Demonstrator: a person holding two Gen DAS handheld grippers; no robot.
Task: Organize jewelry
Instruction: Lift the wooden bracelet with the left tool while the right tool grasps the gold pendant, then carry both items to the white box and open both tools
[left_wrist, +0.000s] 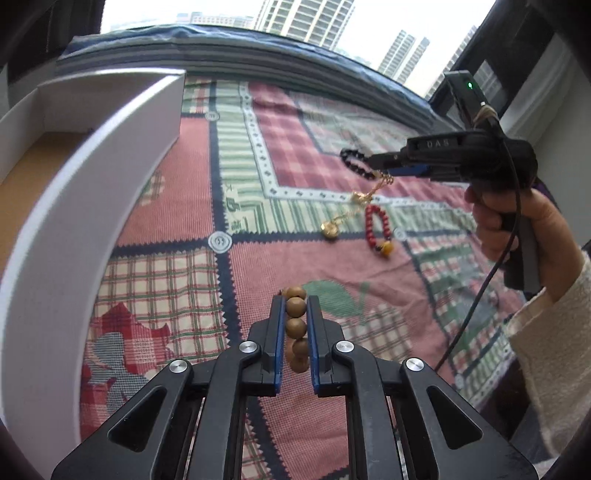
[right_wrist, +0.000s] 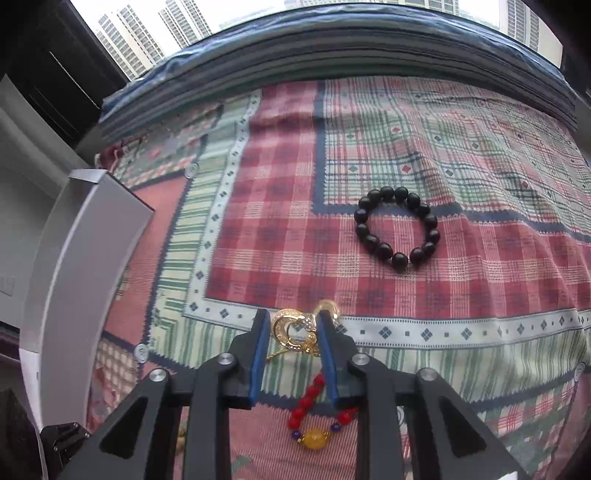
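My left hand-held gripper (left_wrist: 295, 314) is clamped on the wooden beads (left_wrist: 296, 326), the strand pinched between the pads and hanging free above the bed (left_wrist: 177, 221). They look light and hard; the loop is loose, so it may swing as I carry it. The white box (left_wrist: 74, 206) stands close on my left, its tall wall between me and the open inside, so I judge I must lift over that rim.

My right hand-held gripper (right_wrist: 291, 328) is partly closed around the gold pendant (right_wrist: 293, 330), jaws just beside its rings. I cannot tell whether the pads press on it yet. It looks small, smooth and slippery, with a fine chain (left_wrist: 376, 186) trailing away; I would take the ring body, not the chain, which looks liable to snag.

The red beads (right_wrist: 314, 400) lie right under that gripper, touching or nearly touching the chain, so a lift could drag them. The black beads (right_wrist: 397, 229) sit well apart, further up the bed. Open quilt lies all round; the far edge is the window side.
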